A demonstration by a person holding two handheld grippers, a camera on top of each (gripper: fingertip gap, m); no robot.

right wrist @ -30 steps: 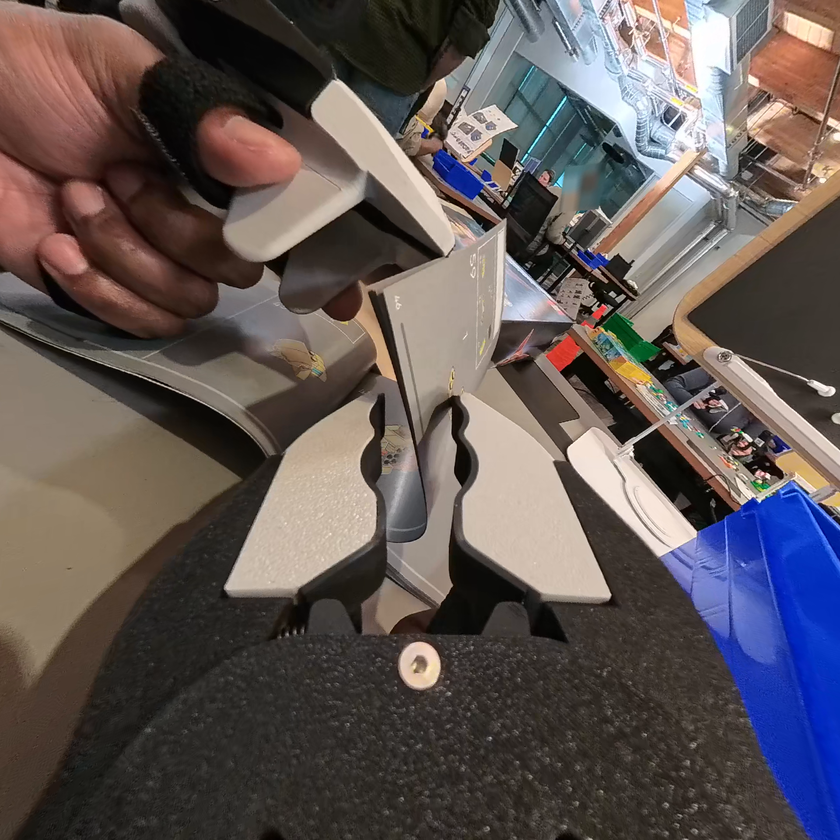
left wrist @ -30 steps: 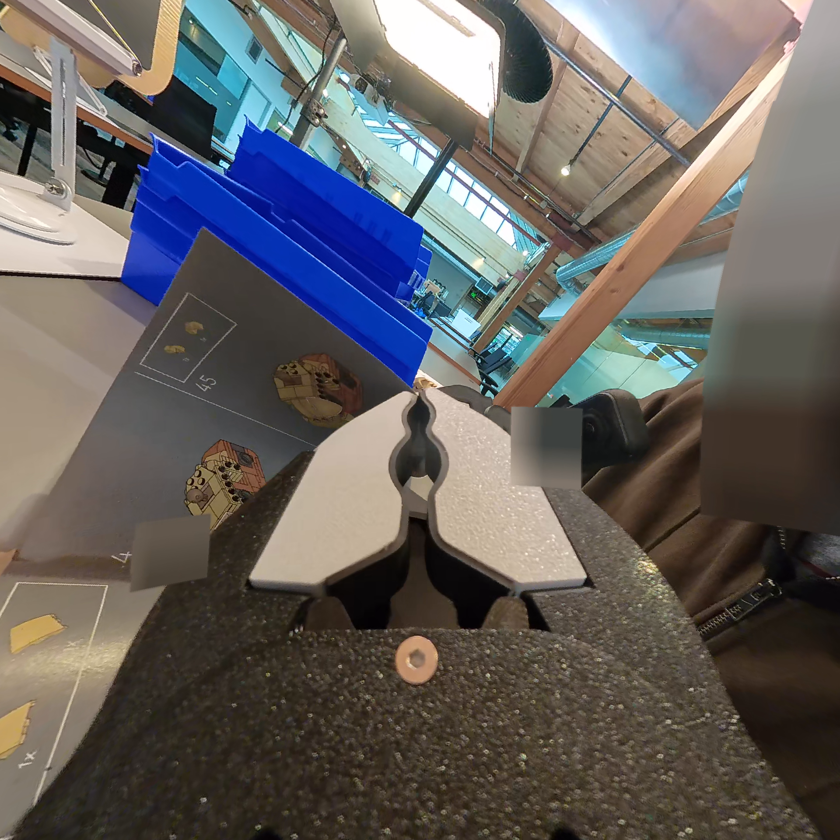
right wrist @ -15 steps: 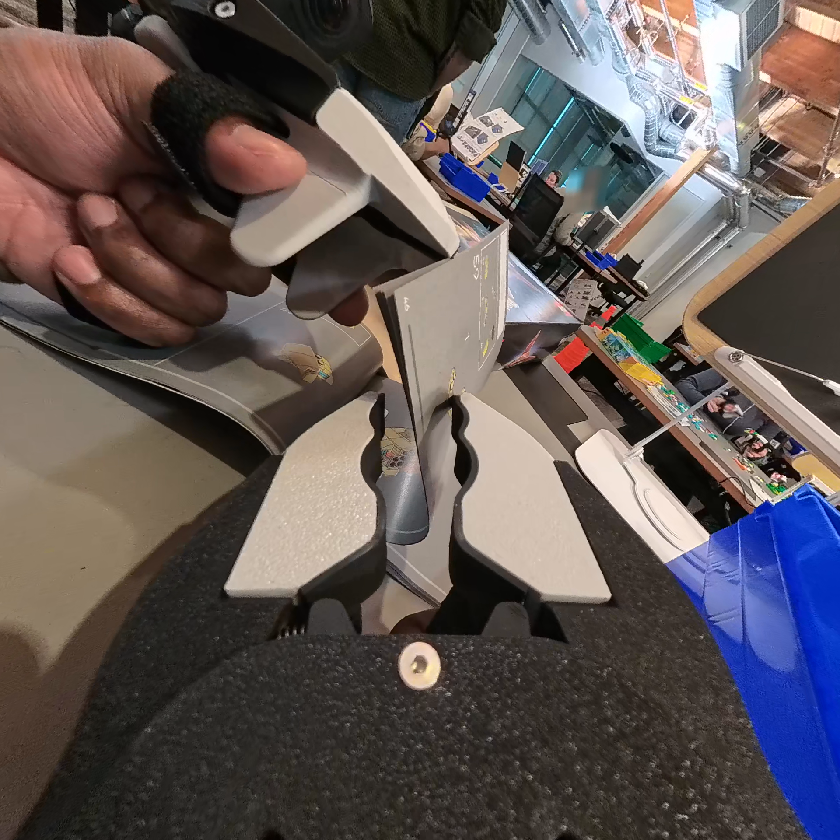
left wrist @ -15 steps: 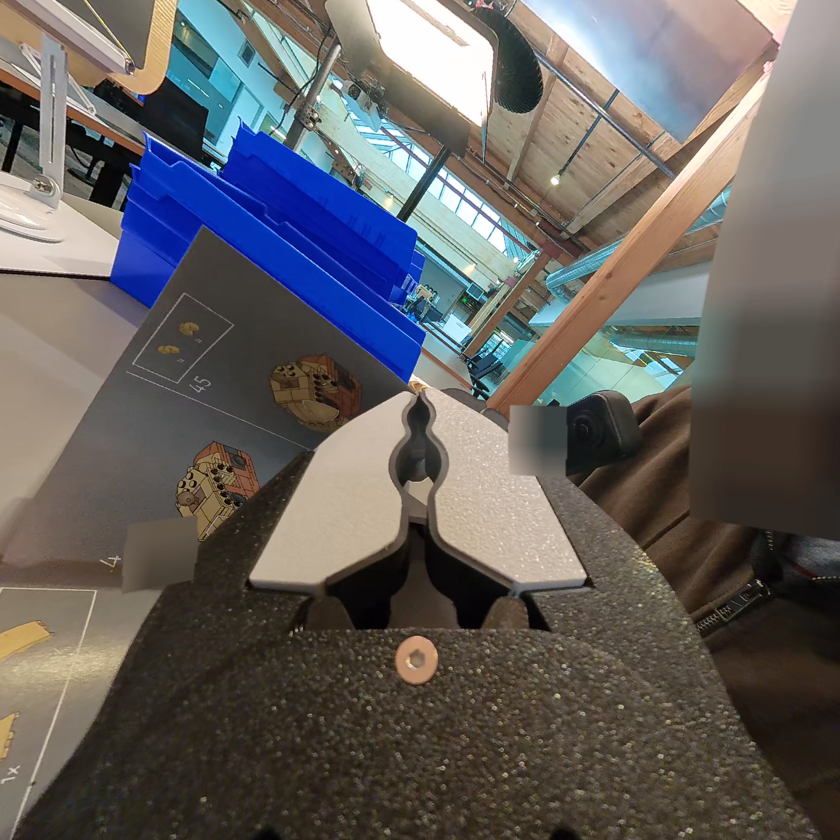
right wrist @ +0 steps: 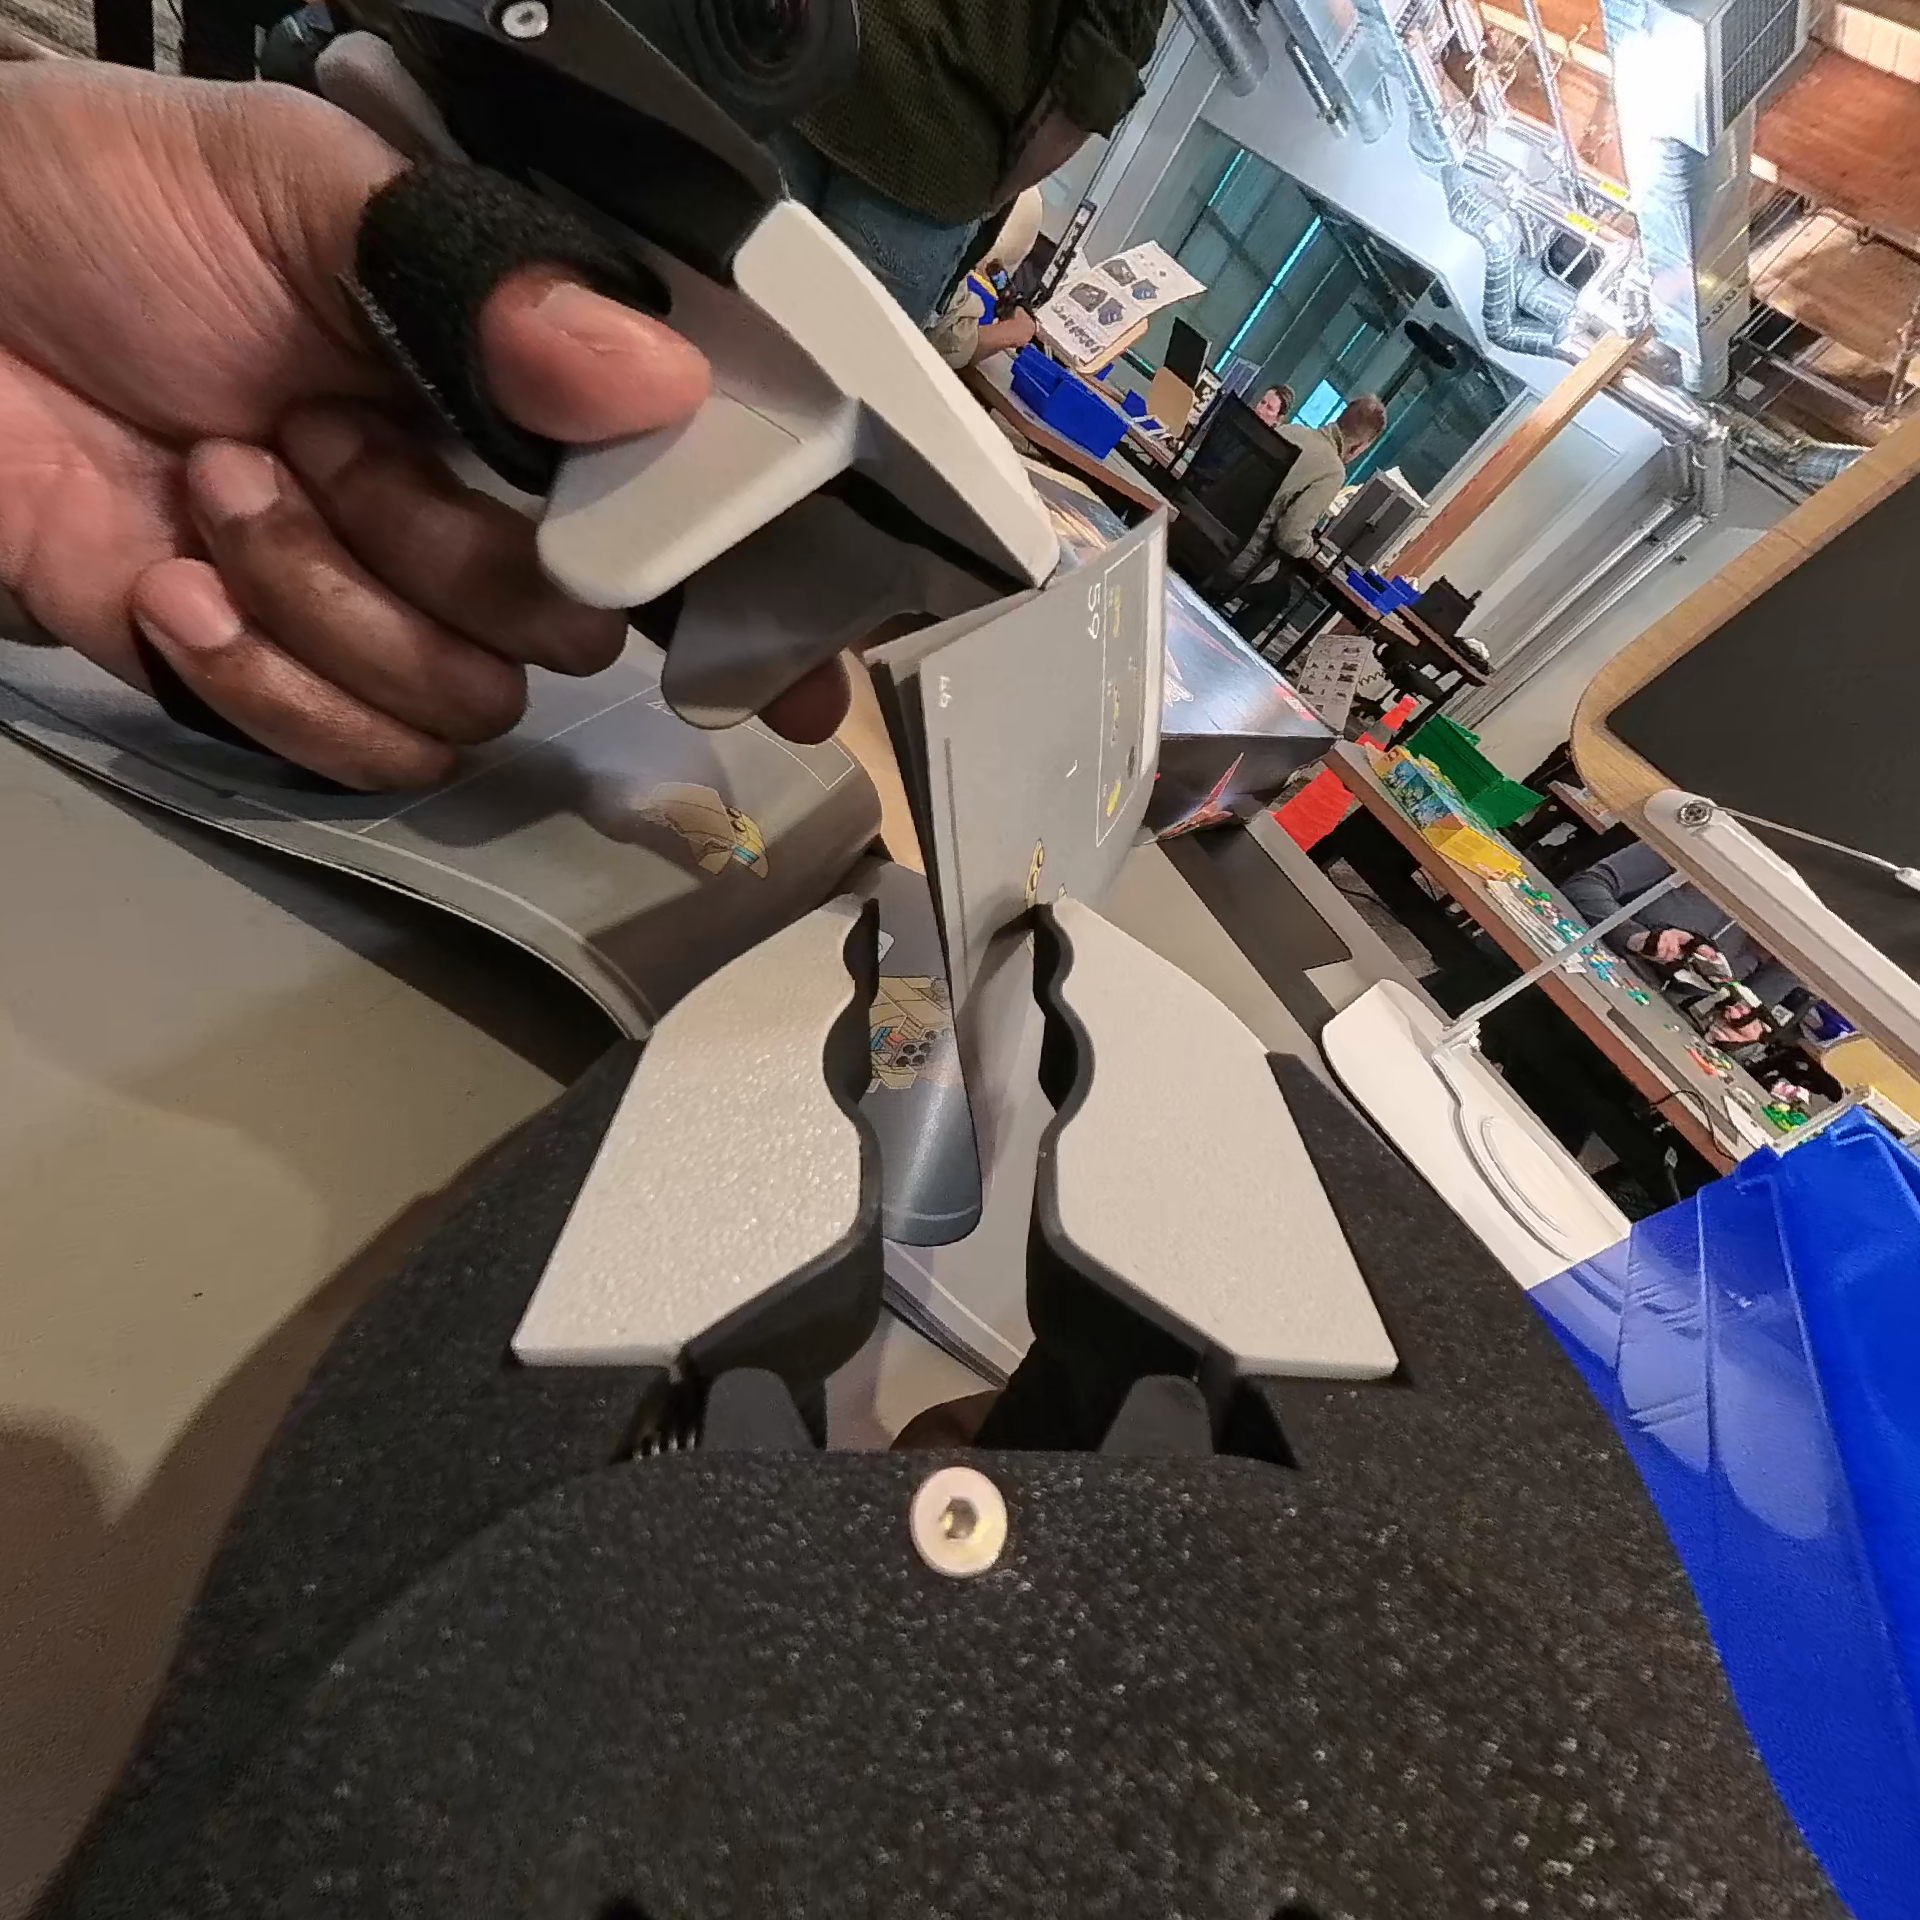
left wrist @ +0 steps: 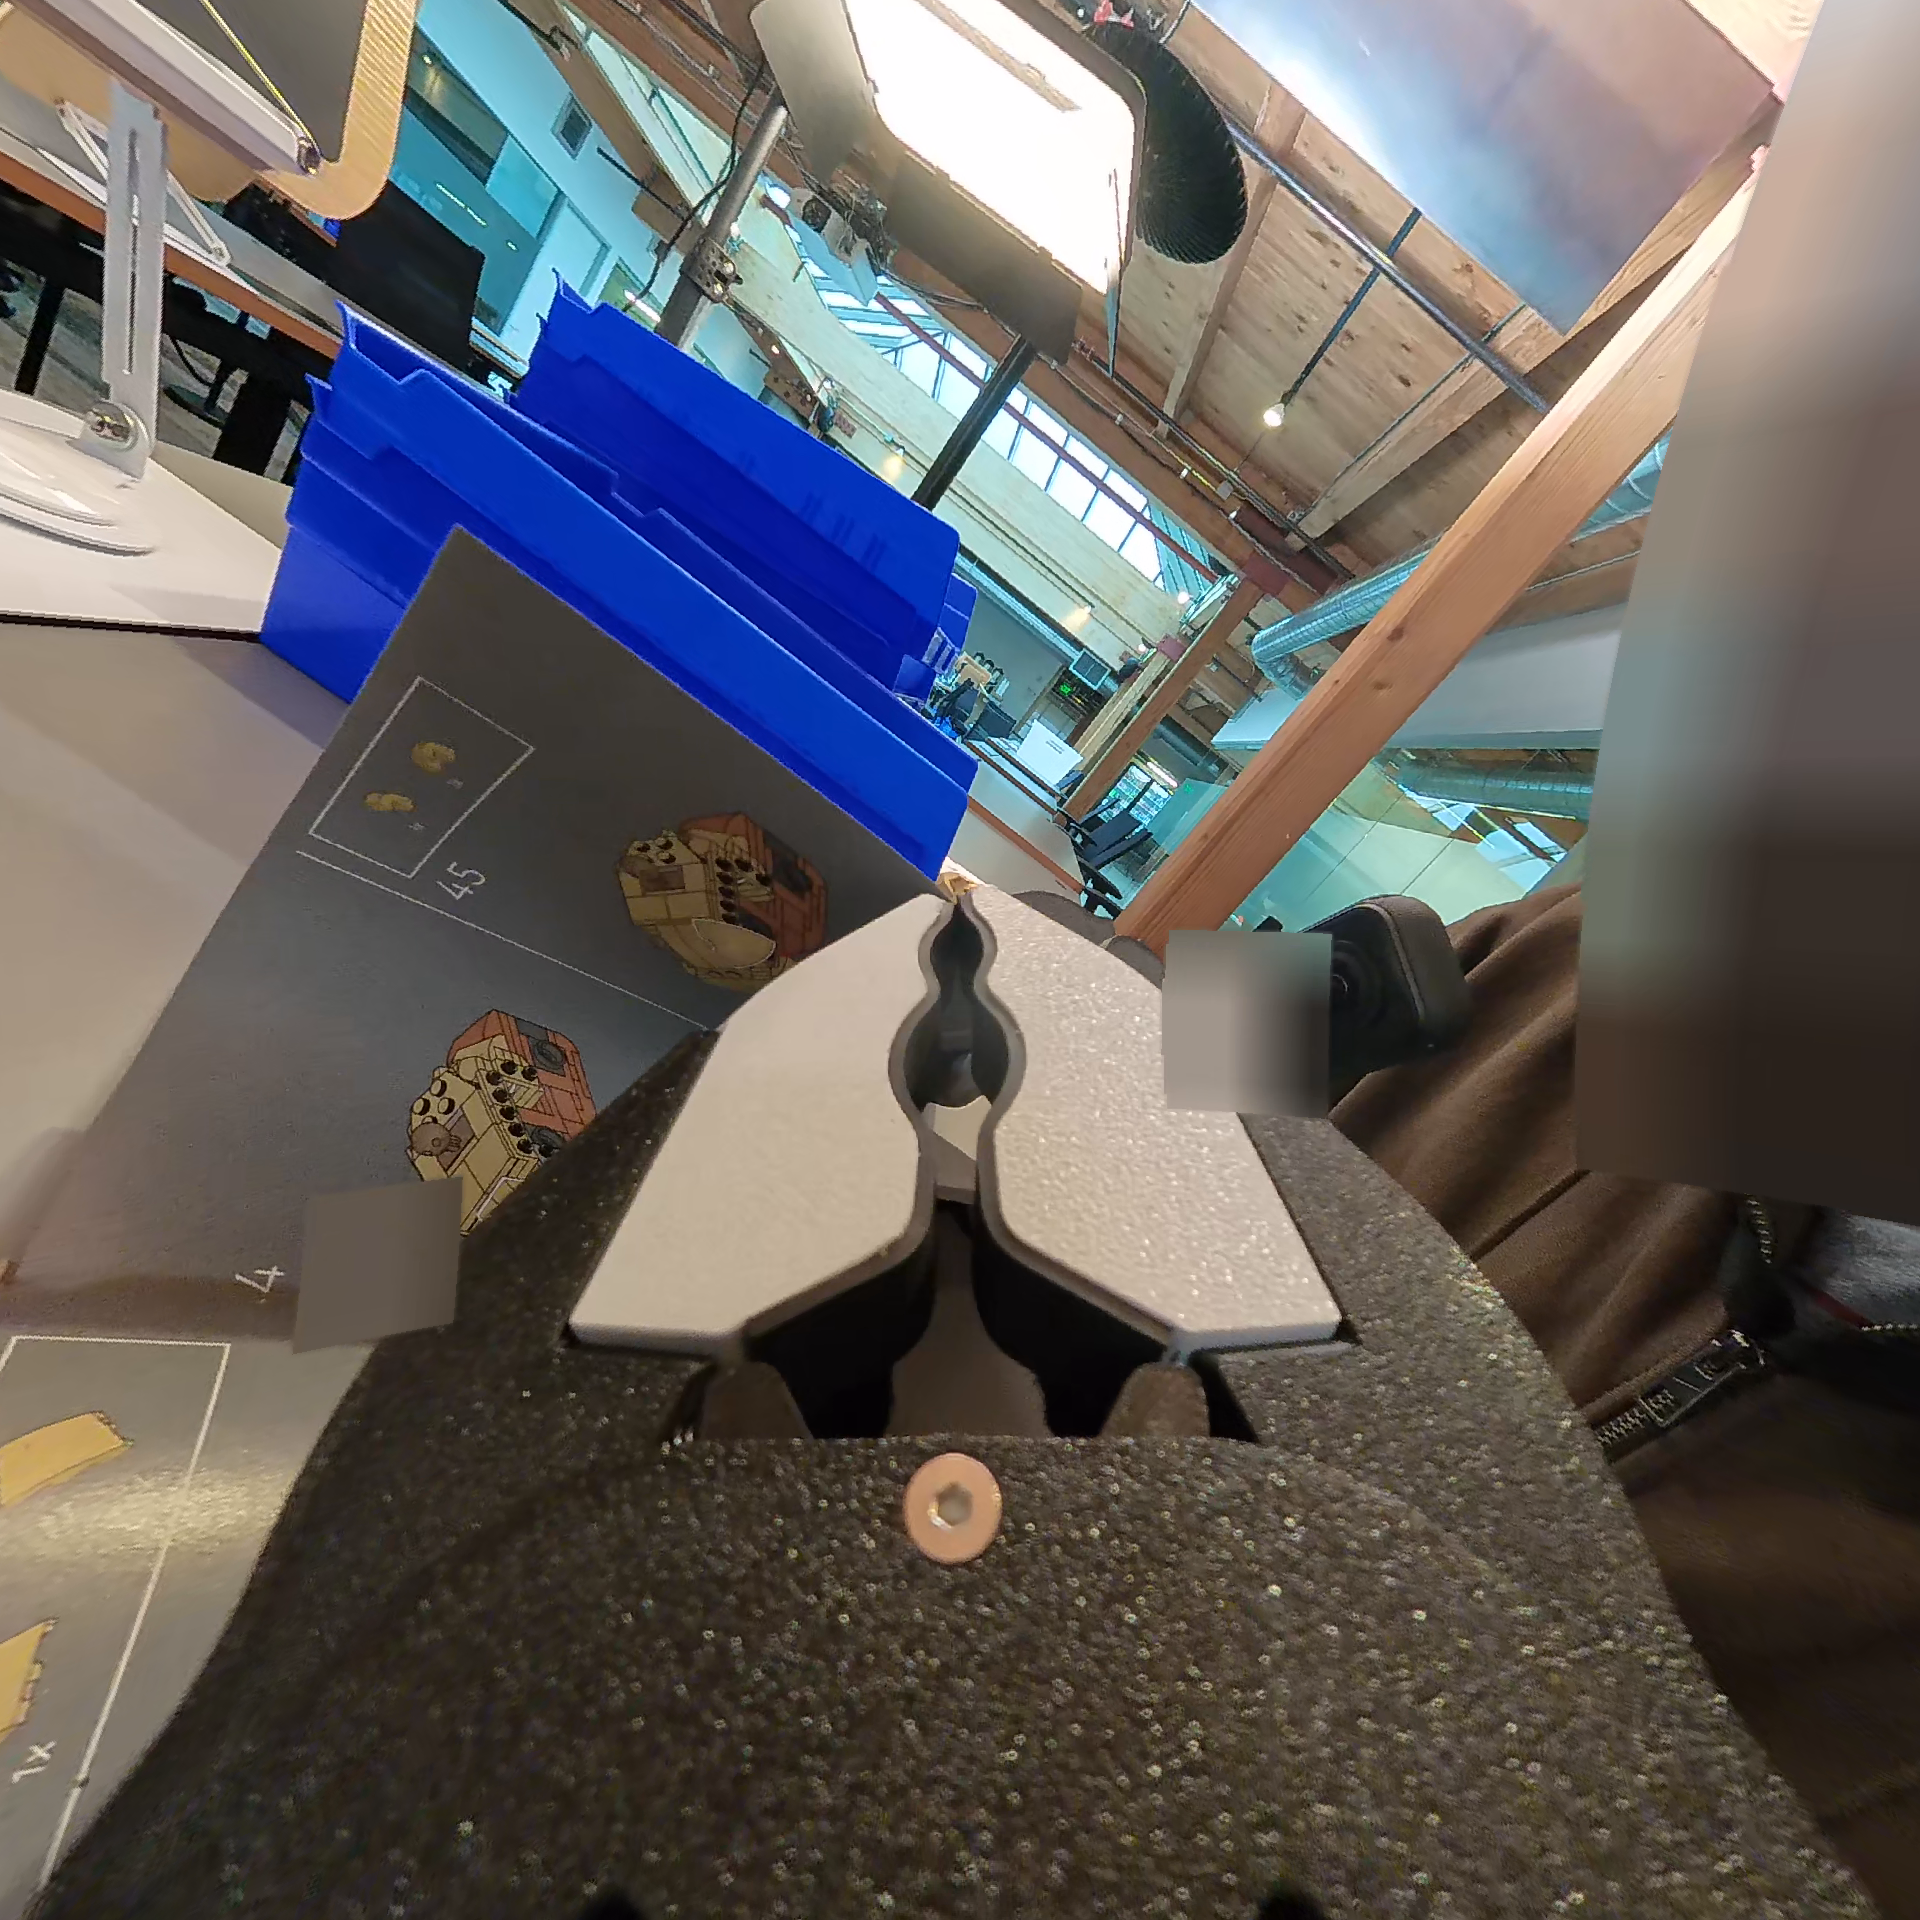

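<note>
A grey building-instruction booklet (right wrist: 540, 821) lies open on the table. My left gripper (left wrist: 958, 914) is shut on the top corner of a few raised pages (left wrist: 520, 935), which stand up to its left. In the right wrist view a hand (right wrist: 260, 468) holds this left gripper (right wrist: 1029, 569), and its tip pinches the raised pages (right wrist: 1039, 748) at their upper corner. My right gripper (right wrist: 956, 920) is open. The lower edge of the raised pages stands between its fingers (right wrist: 727, 1143), and the pads do not press on it.
Blue bins (left wrist: 644, 540) stand behind the booklet and also show at the right in the right wrist view (right wrist: 1766, 1403). A white lamp base (right wrist: 1455, 1122) sits on the table. A dark box (right wrist: 1236, 686) lies beyond the pages. People sit at far tables.
The left gripper and the pinched pages have shifted only slightly. The pages stay raised between the right gripper's open fingers. Neither grasp has changed.
</note>
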